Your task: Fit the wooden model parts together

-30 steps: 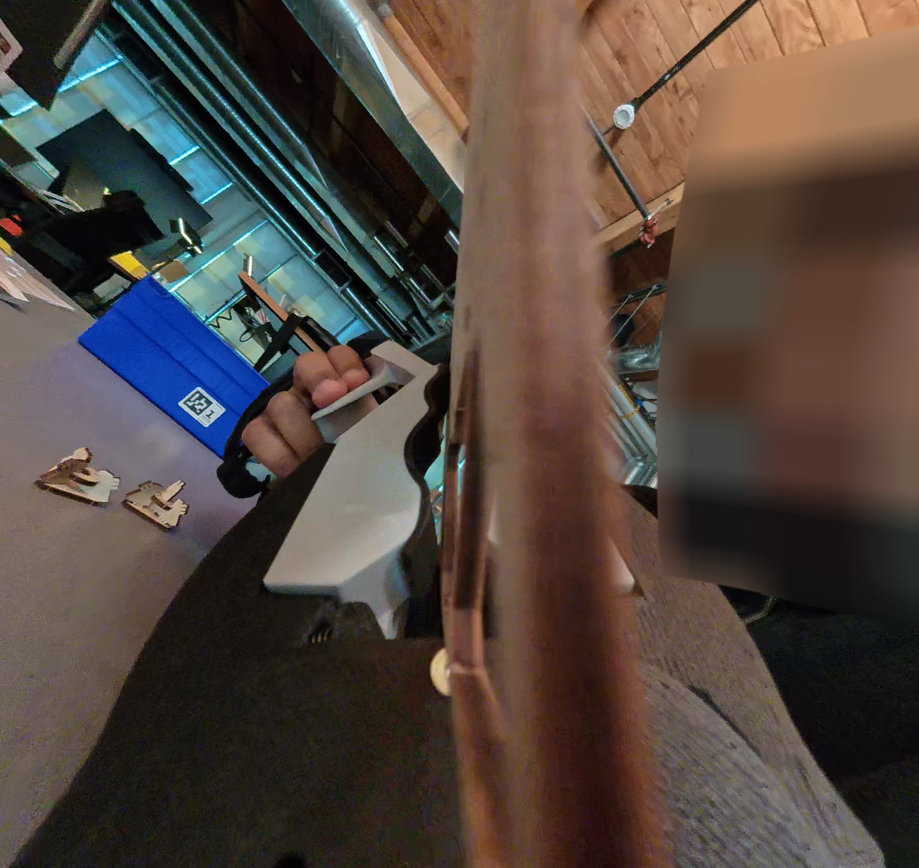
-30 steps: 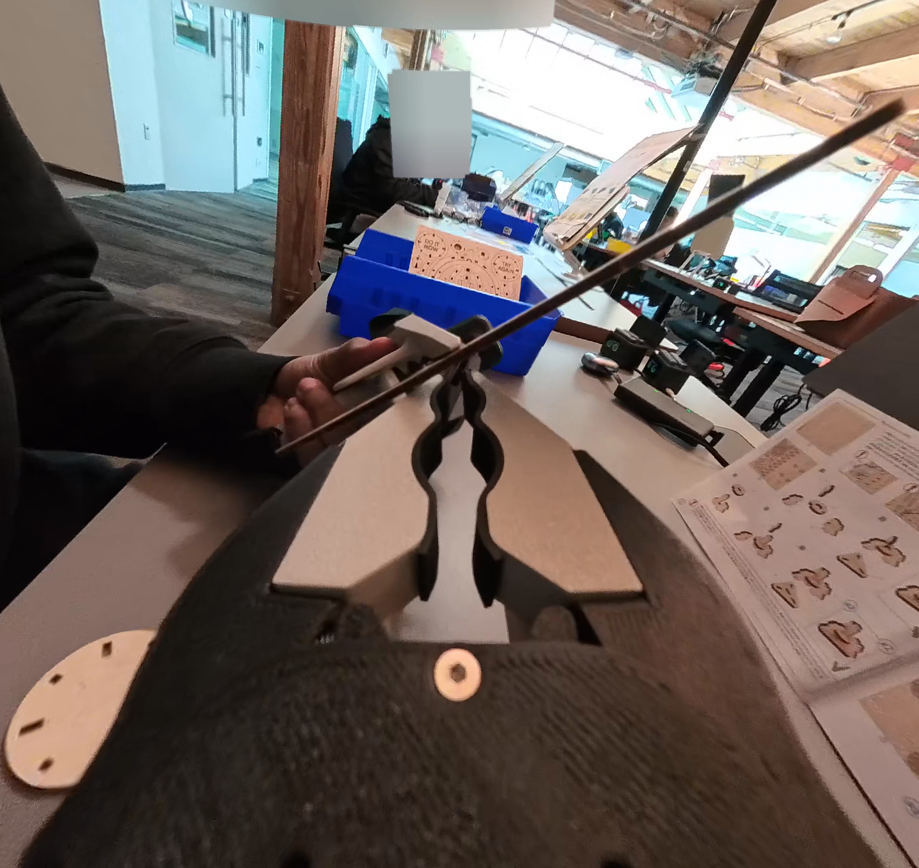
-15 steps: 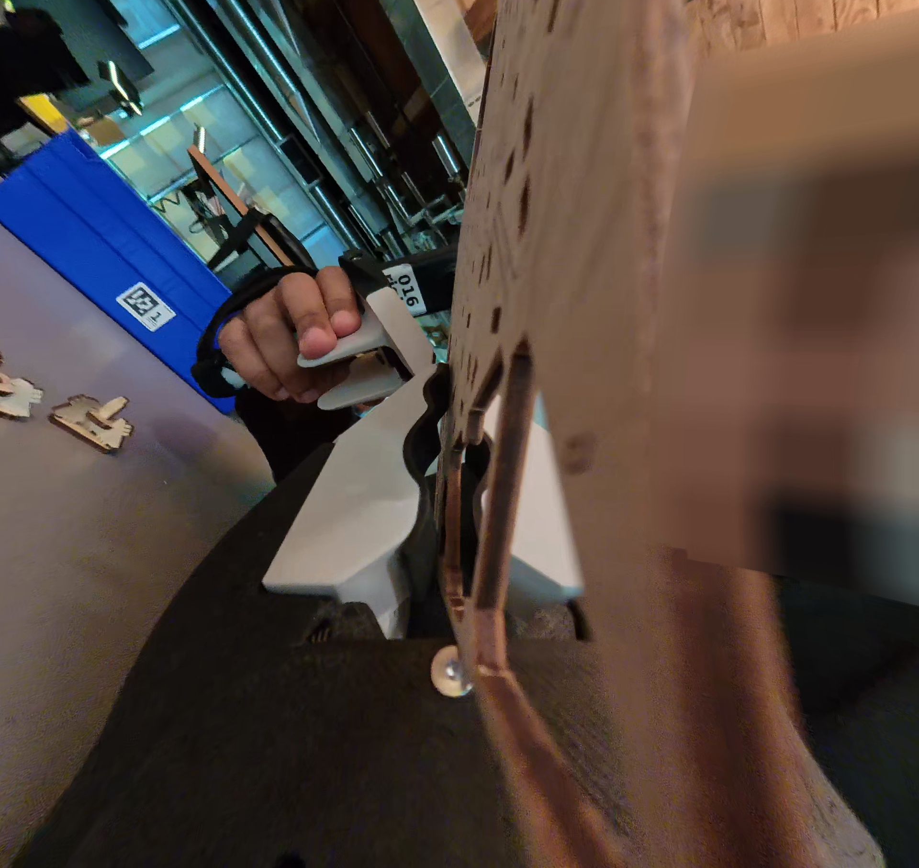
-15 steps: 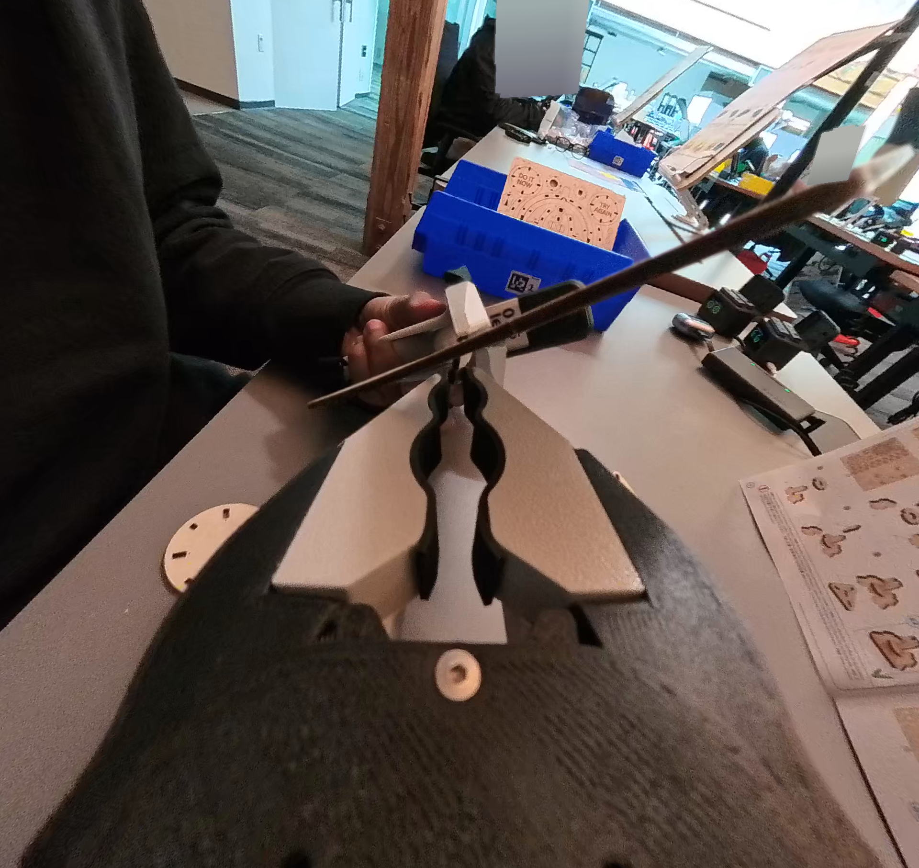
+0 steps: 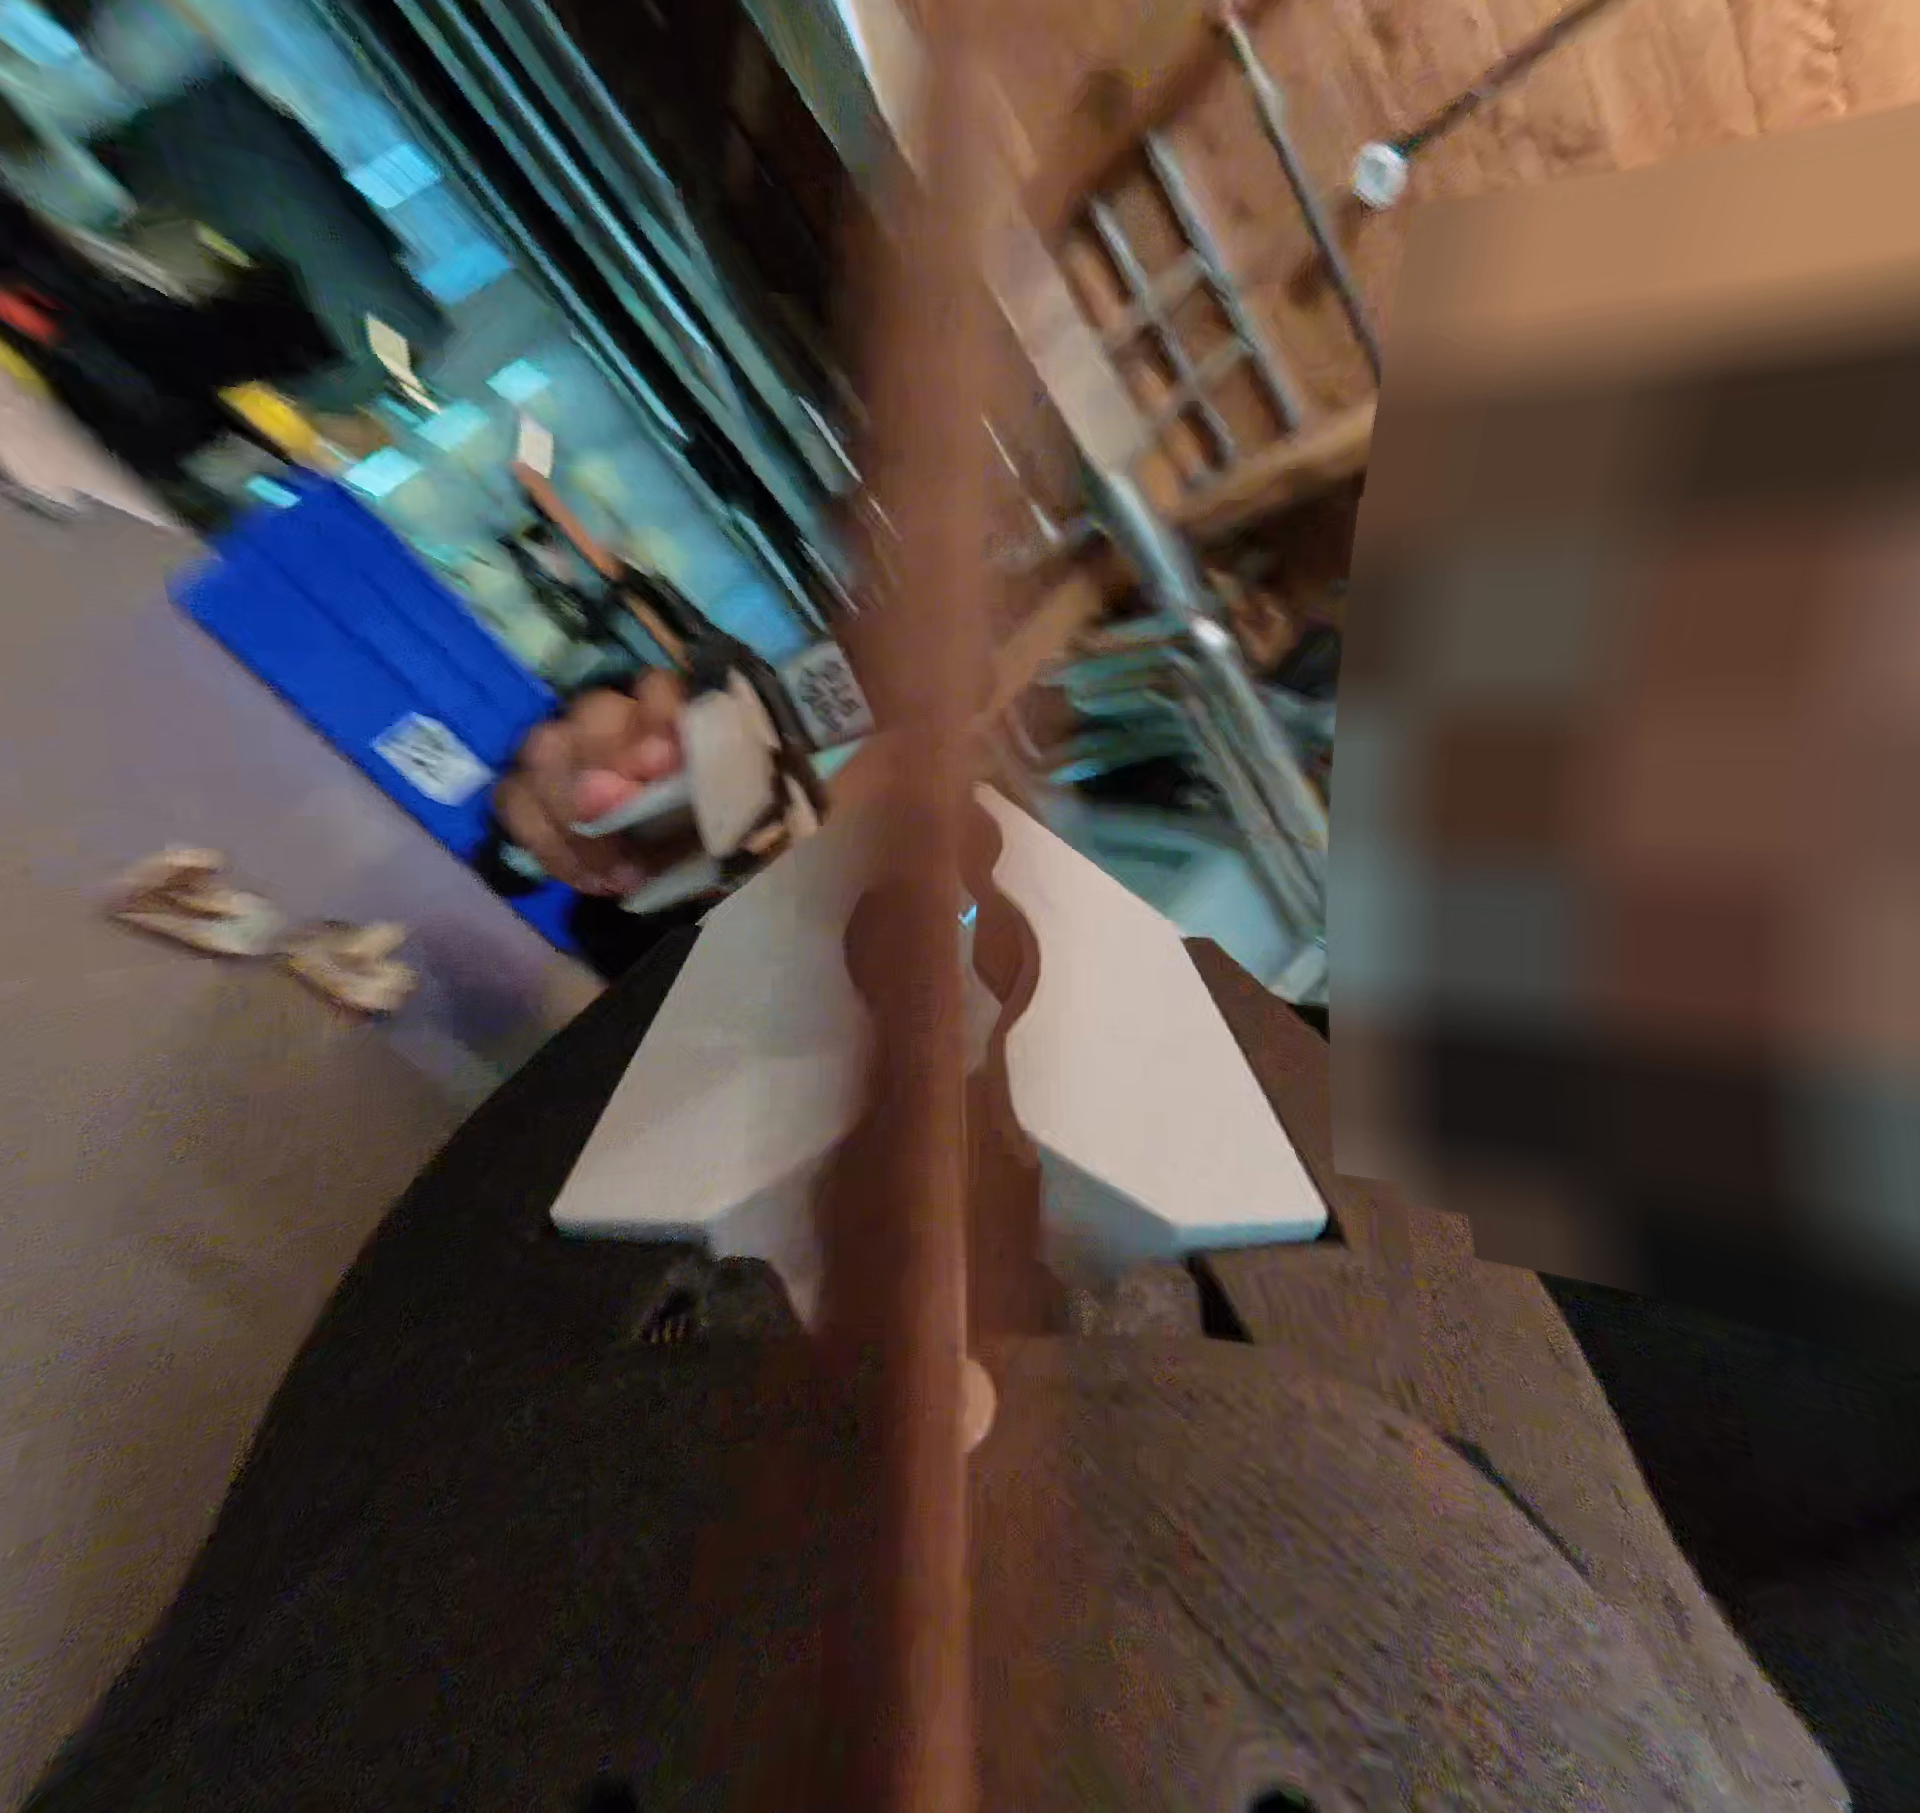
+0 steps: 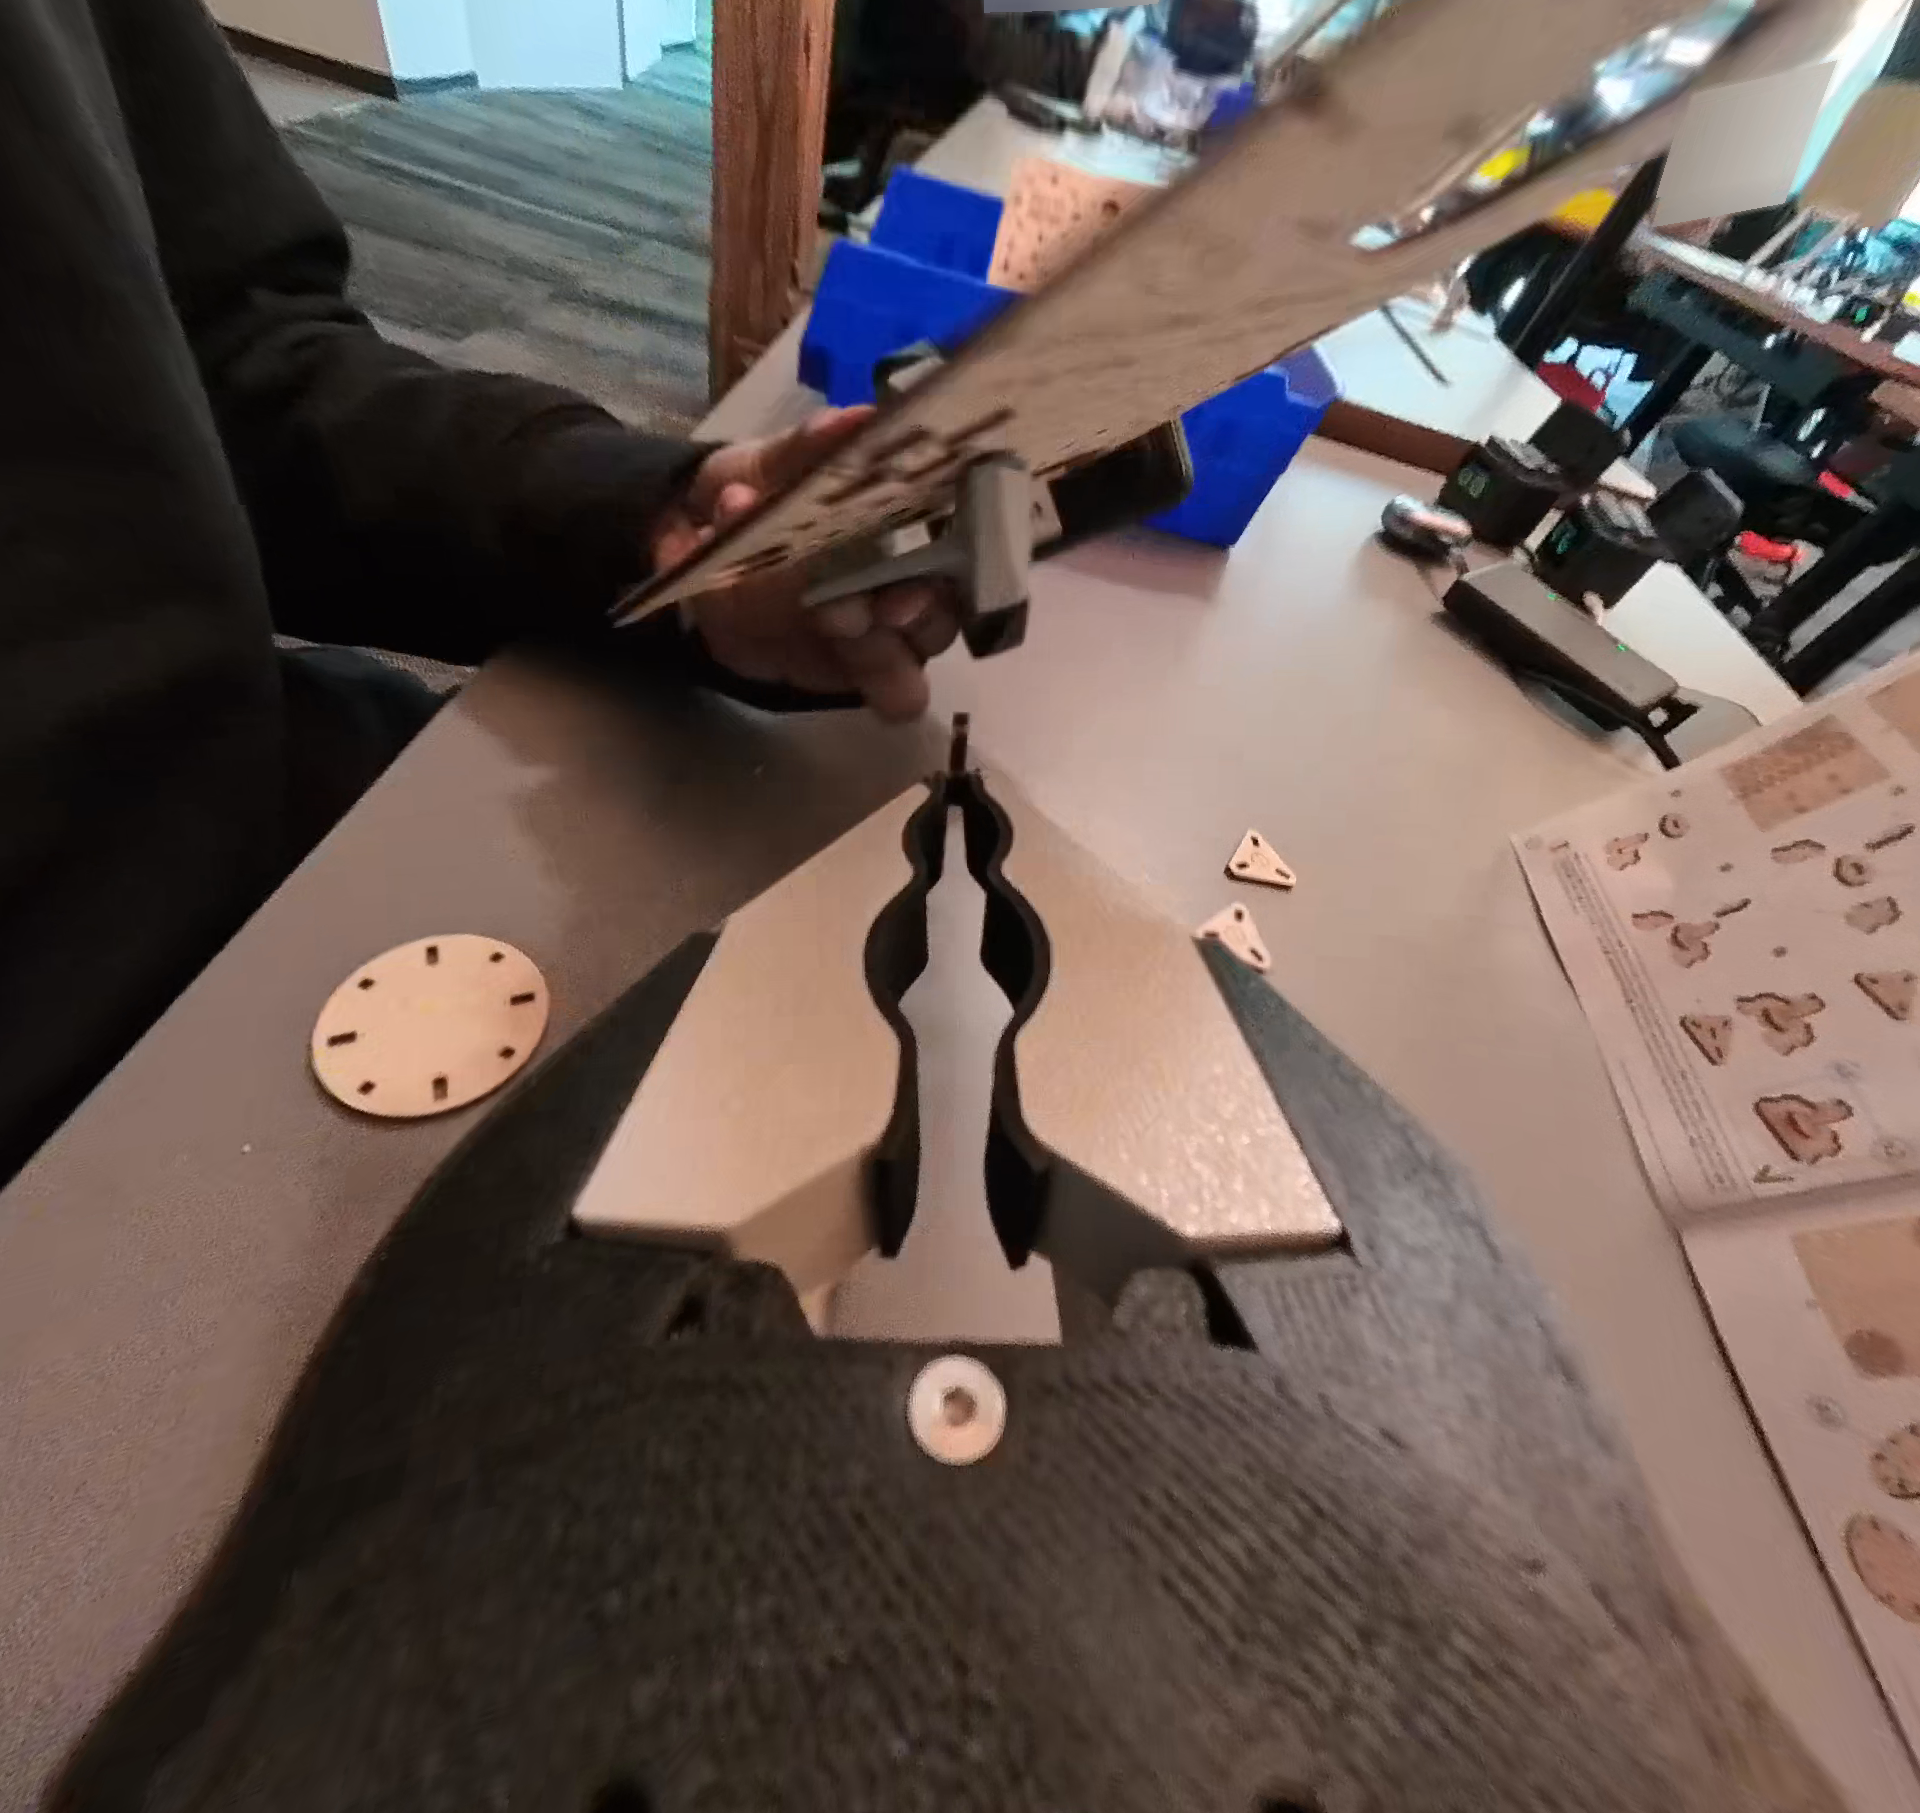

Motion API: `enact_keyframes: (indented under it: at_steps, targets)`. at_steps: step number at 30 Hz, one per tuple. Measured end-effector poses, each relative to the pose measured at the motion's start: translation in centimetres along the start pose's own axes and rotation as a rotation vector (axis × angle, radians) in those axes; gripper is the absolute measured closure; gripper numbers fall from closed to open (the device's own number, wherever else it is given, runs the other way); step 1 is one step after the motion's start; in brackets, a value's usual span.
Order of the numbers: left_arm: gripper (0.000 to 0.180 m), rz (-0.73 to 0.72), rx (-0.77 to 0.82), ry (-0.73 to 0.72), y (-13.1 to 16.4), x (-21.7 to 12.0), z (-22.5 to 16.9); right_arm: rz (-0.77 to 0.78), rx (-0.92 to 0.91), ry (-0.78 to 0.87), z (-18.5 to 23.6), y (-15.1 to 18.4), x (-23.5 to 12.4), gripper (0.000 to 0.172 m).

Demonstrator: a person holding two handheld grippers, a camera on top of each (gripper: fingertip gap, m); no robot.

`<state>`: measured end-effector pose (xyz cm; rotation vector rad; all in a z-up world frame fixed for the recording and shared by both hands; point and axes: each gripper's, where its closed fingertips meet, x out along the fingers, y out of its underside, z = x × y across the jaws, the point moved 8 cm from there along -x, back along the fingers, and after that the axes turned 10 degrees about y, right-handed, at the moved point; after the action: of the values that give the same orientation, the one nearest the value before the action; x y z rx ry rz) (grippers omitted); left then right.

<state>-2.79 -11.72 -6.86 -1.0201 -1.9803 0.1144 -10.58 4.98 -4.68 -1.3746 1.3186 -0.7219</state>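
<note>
Right view alone shows disc on table.

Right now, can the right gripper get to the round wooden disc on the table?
Probably yes. The round wooden disc lies flat on bare grey table, just left of the right gripper, with nothing on top. But its jaws already pinch a small dark piece.

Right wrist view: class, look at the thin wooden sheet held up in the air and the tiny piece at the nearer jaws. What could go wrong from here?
1. The small dark wooden piece is pinched only at the very tips of the right gripper. It could twist or slip out onto the grey table.
2. The thin laser-cut wooden sheet juts far beyond the left gripper, which appears to hold it near one end. It may swing, sag or crack.
</note>
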Motion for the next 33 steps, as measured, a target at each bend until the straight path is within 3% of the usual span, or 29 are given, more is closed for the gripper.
enact_keyframes:
  at_steps: [1, 3, 9, 17, 21, 29, 33]
  targets:
    - [0.180, -0.047, 0.042, -0.076, -0.7, -1.1, 0.2, 0.027, 0.001, 0.021, -0.1, 0.3, 0.3, 0.171]
    - [0.180, -0.121, 0.093, -0.188, -1.8, -3.1, 0.4, 0.086, -0.022, 0.048, -0.1, 0.9, 0.8, 0.171]
    - [0.180, -0.240, 0.150, -0.257, -3.0, -4.9, 0.1, 0.251, -0.110, 0.119, 0.4, 2.5, 2.5, 0.171]
    - [0.180, -0.213, 0.197, -0.347, -2.9, -4.9, 0.4, 0.393, 0.338, 0.077, 1.1, 2.7, 4.8, 0.168]
    - [0.180, -0.224, 0.201, -0.363, -2.9, -5.0, 0.4, 0.380, 0.513, 0.044, 0.7, 3.2, 4.8, 0.171]
    - [0.180, -0.222, 0.233, -0.386, -3.0, -5.0, 0.3, 0.264, 0.391, 0.201, -0.4, 1.9, 4.3, 0.158]
    - [0.180, -0.190, 0.255, -0.380, -2.9, -4.5, 0.2, 0.120, 0.395, 0.257, -1.0, 1.0, 4.1, 0.140]
